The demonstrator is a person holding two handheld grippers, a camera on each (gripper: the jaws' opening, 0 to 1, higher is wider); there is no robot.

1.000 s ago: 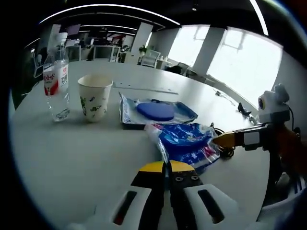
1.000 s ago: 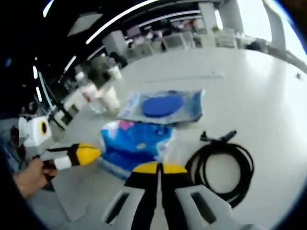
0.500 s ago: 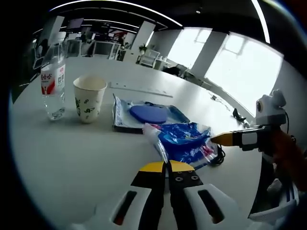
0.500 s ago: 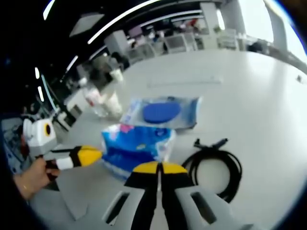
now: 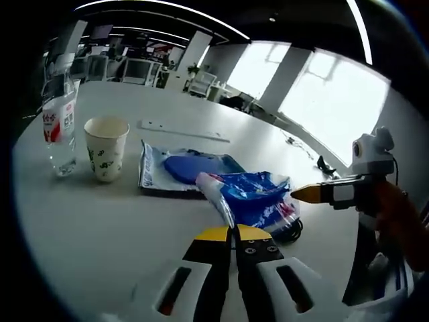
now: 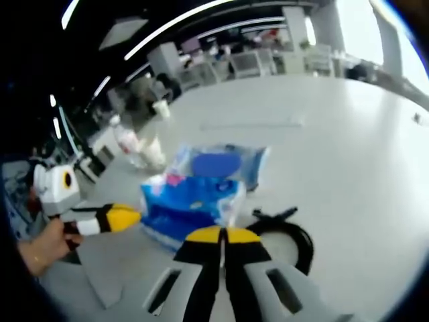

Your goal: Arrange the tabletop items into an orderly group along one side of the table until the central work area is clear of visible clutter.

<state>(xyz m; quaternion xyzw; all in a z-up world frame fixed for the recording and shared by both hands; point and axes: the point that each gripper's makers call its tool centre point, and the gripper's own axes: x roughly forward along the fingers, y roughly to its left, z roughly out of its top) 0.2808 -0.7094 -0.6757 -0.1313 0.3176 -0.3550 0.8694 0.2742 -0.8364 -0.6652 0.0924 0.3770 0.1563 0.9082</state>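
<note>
Left gripper (image 5: 233,231): yellow-tipped jaws pressed together, nothing between them, held above the white table (image 5: 100,215); in the right gripper view it comes in from the left (image 6: 124,217), held by a hand (image 6: 41,245), tips beside the blue pack.
Right gripper (image 6: 222,234): jaws closed tip to tip, holding nothing, held over the table near the cable; in the left gripper view it reaches in from the right (image 5: 310,194), its yellow tip close to the blue pack but apart from it.
Water bottle (image 5: 59,124): clear, red-and-white label, upright toward the table's left edge.
Paper cup (image 5: 106,148): upright just beside the bottle, green pattern on its side.
Flat packet (image 5: 181,171): clear wrapper with a dark blue round pad inside, lying flat next to the cup, near the table's middle.
Blue pack (image 5: 255,200): crinkled blue-and-white plastic pack, lying against the flat packet's near corner.
Black cable (image 6: 288,235): coiled loop on the table just beside the blue pack, partly behind it in the left gripper view.
Table: white, large, with a thin pale strip (image 5: 184,130) lying farther back.
Room: open office with desks and chairs in the background, bright windows (image 5: 322,94), long ceiling light strips.
</note>
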